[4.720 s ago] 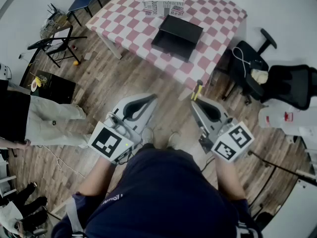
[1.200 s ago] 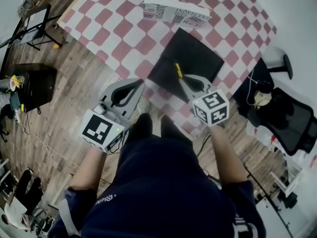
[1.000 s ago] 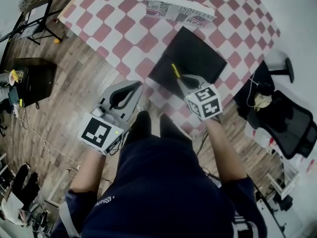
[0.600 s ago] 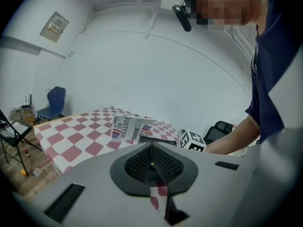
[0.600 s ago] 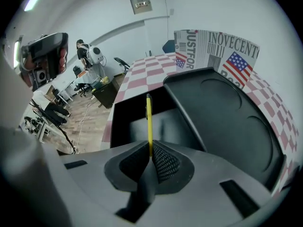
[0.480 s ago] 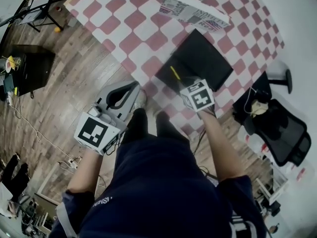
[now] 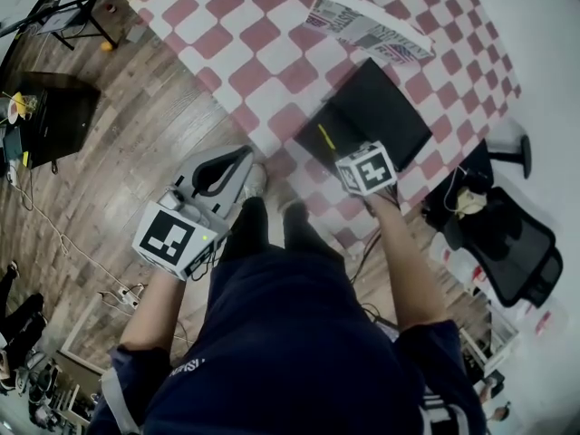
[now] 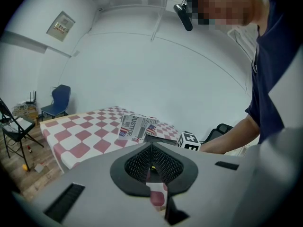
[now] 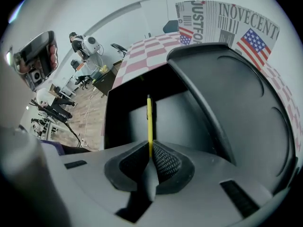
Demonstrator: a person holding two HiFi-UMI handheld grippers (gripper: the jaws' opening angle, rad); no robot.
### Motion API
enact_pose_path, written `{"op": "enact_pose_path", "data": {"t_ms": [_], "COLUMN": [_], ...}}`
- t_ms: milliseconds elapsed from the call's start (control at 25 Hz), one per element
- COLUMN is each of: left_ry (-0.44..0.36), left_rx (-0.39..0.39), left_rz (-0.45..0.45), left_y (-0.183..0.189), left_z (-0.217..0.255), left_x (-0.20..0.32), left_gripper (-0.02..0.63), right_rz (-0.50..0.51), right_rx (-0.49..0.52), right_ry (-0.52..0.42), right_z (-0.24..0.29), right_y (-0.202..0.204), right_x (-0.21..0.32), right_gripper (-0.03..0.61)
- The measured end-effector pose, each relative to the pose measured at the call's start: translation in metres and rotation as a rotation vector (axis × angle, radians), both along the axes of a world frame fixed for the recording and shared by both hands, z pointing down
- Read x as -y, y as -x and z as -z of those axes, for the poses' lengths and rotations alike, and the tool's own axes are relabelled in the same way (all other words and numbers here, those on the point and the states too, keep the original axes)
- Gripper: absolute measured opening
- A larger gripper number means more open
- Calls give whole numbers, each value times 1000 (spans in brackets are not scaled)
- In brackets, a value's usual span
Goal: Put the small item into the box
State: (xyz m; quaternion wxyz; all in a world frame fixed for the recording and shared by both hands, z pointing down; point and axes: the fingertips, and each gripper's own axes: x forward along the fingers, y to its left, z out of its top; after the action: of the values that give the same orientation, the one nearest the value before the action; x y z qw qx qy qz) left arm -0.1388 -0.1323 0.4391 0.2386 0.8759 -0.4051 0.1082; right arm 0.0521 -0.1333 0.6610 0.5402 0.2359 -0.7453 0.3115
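Note:
A thin yellow pen (image 9: 149, 124) sticks out of my right gripper (image 9: 150, 151), which is shut on it. In the head view the pen (image 7: 326, 138) points over the open black box (image 7: 381, 116) on the checkered table (image 7: 245, 43). In the right gripper view the pen's tip hangs over the box's dark inside (image 9: 189, 122). My left gripper (image 7: 237, 157) is held off the table's near edge, over the wooden floor. Its jaws are shut with nothing between them (image 8: 151, 161).
A newspaper-print box (image 7: 367, 30) lies on the table just behind the black box. Black office chairs (image 7: 503, 234) stand to the right of the table. A dark stand (image 7: 45, 107) and folding frame (image 7: 54, 12) sit on the wooden floor at the left.
My right gripper has carried the pen from above the floor to over the black box. The left gripper has stayed shut near the table's edge.

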Motion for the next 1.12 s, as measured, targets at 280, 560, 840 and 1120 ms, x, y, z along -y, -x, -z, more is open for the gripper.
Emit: {"op": "enact_pose_path", "data": {"t_ms": [280,560,840,1120], "left_ry": [18,-11,-81,-136], "left_rx": [1,18,24,54], "left_rz": [-18,-60,-111,-162], "left_y": [-2,-14,-42,-71], "left_z": [0,10,35,59], "left_x": [-5,-6,-3,-5], "left_gripper": [32,32,32,32], "right_rz": [-36,-69,-135,-217], "right_rx": [-1,27,168,329], "right_ry": [-2,-81,-181,-322], "right_z": [2,24,80,144], "right_y": [-3,-10,-18,-36], "right_x": [0,6,4,3], "right_gripper": [56,75,71,37]}}
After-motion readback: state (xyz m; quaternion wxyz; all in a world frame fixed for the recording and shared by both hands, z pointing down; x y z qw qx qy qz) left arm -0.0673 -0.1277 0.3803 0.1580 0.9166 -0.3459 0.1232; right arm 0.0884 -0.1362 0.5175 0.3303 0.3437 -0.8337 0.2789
